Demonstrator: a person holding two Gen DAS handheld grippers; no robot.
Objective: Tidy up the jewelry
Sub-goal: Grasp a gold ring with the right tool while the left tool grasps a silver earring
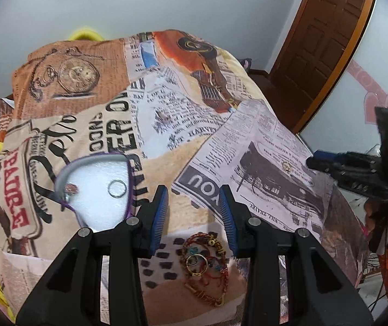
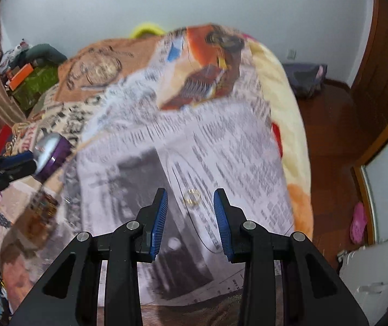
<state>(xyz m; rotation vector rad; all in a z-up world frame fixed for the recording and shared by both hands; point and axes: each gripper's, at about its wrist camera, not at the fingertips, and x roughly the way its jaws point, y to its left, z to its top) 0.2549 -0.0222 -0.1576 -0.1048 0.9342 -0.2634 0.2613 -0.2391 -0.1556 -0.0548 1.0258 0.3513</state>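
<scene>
Black linkage and blue pads fill the bottom of both views. Left gripper [image 1: 193, 212]: jaws apart, nothing between them. It hangs over the printed bedspread [image 1: 166, 125], above a tangle of red and gold bracelets [image 1: 206, 266] at lower centre of the left view. A gold ring [image 1: 196, 265] rests on top of that tangle.

Left of centre in the same view: purple-rimmed jewelry box [image 1: 96, 187], open, white foam lining. On the foam a plain silver ring [image 1: 117, 188] and, near the box's left wall, a small reddish piece [image 1: 71, 188], too small to identify.

Right gripper [image 2: 190, 212]: jaws apart, empty, pointed at a small gold ring [image 2: 192, 197] lying on the newsprint part of the bedspread [image 2: 221, 141], centre of the right view, between the pads as framed. Whether the pads are down at the cloth cannot be told; this view is motion-blurred. At left edge of the right view the left gripper [image 2: 32, 160] shows beside the box [image 2: 51, 154]. The right gripper [image 1: 312, 161] also shows at right edge of the left view, well apart from the box.

Progress, as a judgement: early to middle. Two pieces sit in the box. Still out on the cloth: the bracelet tangle with its ring, and the small gold ring under the right gripper. That ring looks like the next pick; thin and flat on soft fabric, it may slip or snag cloth.
</scene>
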